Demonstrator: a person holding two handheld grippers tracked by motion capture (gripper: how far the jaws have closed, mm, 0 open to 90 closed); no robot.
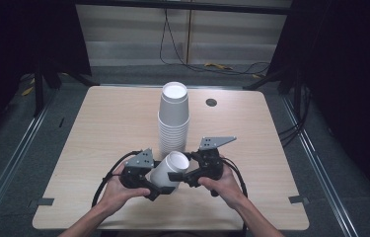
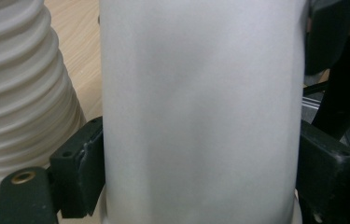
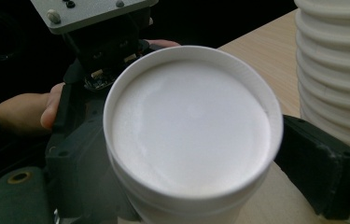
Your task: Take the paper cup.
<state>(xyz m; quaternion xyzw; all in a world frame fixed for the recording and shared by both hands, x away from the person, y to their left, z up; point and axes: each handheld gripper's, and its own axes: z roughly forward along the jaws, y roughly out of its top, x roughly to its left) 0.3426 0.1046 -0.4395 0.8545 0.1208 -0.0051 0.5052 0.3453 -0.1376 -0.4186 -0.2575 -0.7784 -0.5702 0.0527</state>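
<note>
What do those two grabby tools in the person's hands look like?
Both are chunky black handheld tools, the left tool and the right tool. Each has two blocky black jaws, a grey three-cornered metal plate with small holes on top, and a black cable looping back toward the person. The forearms look bare, with no sleeves visible.

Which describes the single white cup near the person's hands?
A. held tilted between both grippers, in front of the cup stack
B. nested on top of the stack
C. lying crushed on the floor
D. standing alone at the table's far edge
A: the single white cup sits tilted between the left gripper and right gripper, just before the cup stack.
</note>
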